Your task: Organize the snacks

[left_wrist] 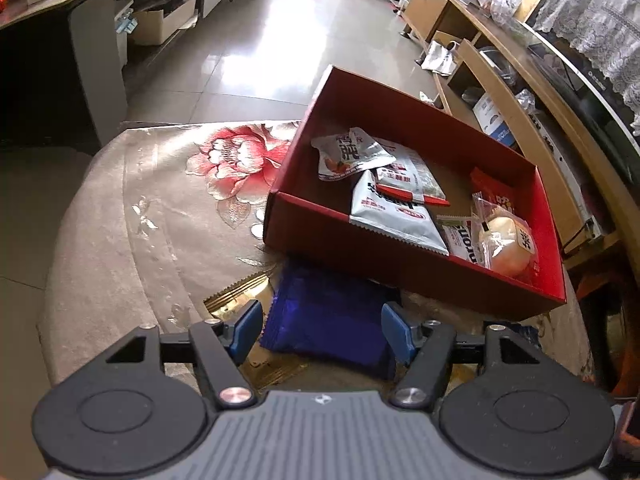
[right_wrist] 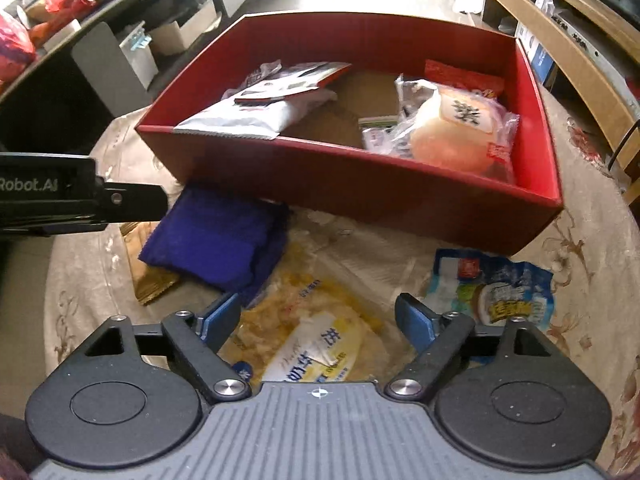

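Snacks are partly packed: the red box (right_wrist: 360,184) on the flowered tablecloth (left_wrist: 160,208) already holds several white packets (right_wrist: 256,114) at its left end and a clear-wrapped round bun (right_wrist: 452,136) with a red packet (right_wrist: 464,78) behind it at the right, while four items lie loose on the cloth just in front of the box. The step in hand looks like picking up the next loose packs. The left gripper (left_wrist: 322,330) has its blue fingers (left_wrist: 246,326) spread wide, one on each side of the dark blue packet (left_wrist: 332,316), which lies against the box's near wall and partly over a gold wrapper (left_wrist: 236,298); the jaws straddle it but have not closed, and whether the pads touch it cannot be told. The right gripper (right_wrist: 320,318) is likewise spread, poised over a yellow-and-white bag (right_wrist: 312,336) lying flat on the cloth, with a light blue coconut-printed packet (right_wrist: 496,288) just beside its right finger. Nothing is held by either claw. The next move for the left side probably calls for closing across the blue packet's width, gripping only that pack and not the gold wrapper beneath, then lifting clear of the box wall and setting it into the bare middle of the box. The flat yellow bag likely needs a low approach to catch an edge, since slick film may slide.
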Available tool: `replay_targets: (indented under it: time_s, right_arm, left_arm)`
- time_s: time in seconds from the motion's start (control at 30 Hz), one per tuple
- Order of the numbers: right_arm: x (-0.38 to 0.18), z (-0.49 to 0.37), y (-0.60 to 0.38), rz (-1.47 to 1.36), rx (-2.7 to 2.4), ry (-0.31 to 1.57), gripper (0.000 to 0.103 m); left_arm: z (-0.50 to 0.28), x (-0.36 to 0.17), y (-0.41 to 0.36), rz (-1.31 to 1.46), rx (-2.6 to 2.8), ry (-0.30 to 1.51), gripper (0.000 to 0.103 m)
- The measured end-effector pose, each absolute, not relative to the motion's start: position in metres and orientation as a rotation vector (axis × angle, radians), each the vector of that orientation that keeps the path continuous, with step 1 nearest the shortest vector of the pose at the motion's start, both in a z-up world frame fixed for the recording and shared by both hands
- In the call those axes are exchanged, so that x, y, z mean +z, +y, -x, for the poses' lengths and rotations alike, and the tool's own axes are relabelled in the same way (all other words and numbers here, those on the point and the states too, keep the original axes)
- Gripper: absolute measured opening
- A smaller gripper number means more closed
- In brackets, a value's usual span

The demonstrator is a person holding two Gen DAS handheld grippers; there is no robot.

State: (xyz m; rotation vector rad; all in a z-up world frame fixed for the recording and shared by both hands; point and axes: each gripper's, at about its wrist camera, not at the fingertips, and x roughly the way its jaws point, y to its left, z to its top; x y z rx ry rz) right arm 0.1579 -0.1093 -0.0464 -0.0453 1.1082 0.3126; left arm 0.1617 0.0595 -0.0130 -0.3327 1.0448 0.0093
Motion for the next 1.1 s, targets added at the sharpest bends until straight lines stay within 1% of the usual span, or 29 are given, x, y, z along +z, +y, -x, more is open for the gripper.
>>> replay_targets:
  time_s: [0.1,0.23,0.27,0.3,0.33,0.37,0.5,0.63,0.77,0.9,0.93,1.0,1.07,1.1]
  right_arm:
    - [-0.053,-0.157,-0.104,0.03,0.317,1.143,0.096]
    - [-0.061,-0.154,-0.093,0.078,0.293,1.146,0.095]
    - [-0.062,-0.154,-0.093,0.088,0.284,1.15,0.088]
    - [-0.063,-0.153,-0.093,0.1,0.282,1.16,0.085]
    - [-0.062,-0.15,-0.093,0.124,0.281,1.154,0.078]
    - [-0.06,-0.146,-0.094,0.148,0.287,1.15,0.074]
    - [-0.057,-0.127,-0.103,0.198,0.31,1.155,0.07]
    - [-0.051,-0.1,-0.116,0.251,0.317,1.14,0.066]
    - [-0.045,-0.082,-0.126,0.243,0.32,1.13,0.062]
    - [-0.04,-0.078,-0.133,0.213,0.319,1.126,0.061]
    - [-0.039,-0.078,-0.135,0.206,0.32,1.127,0.059]
    - [-0.043,-0.079,-0.134,0.199,0.313,1.134,0.06]
    - [-0.046,-0.081,-0.136,0.195,0.304,1.143,0.068]
    - [-0.048,-0.081,-0.136,0.191,0.301,1.154,0.069]
  left_arm:
    - [-0.162,-0.015,0.057,0.322,0.009,1.049,0.067]
    - [-0.164,-0.025,0.054,0.311,0.031,1.069,0.069]
    - [-0.166,-0.029,0.053,0.31,0.037,1.08,0.069]
    - [-0.167,-0.033,0.053,0.31,0.04,1.09,0.069]
    - [-0.17,-0.037,0.052,0.313,0.043,1.099,0.069]
    - [-0.172,-0.039,0.051,0.316,0.045,1.106,0.069]
    - [-0.179,-0.049,0.046,0.331,0.057,1.117,0.07]
    - [-0.187,-0.052,0.029,0.266,0.071,1.095,0.077]
    - [-0.192,-0.058,0.012,0.17,0.074,1.08,0.084]
    - [-0.193,-0.061,-0.002,0.109,0.036,1.087,0.096]
    - [-0.193,-0.063,-0.006,0.077,0.035,1.087,0.096]
    - [-0.193,-0.066,-0.012,0.031,0.045,1.084,0.096]
    - [-0.19,-0.067,-0.015,0.007,0.051,1.081,0.095]
    - [-0.19,-0.067,-0.016,0.003,0.051,1.08,0.093]
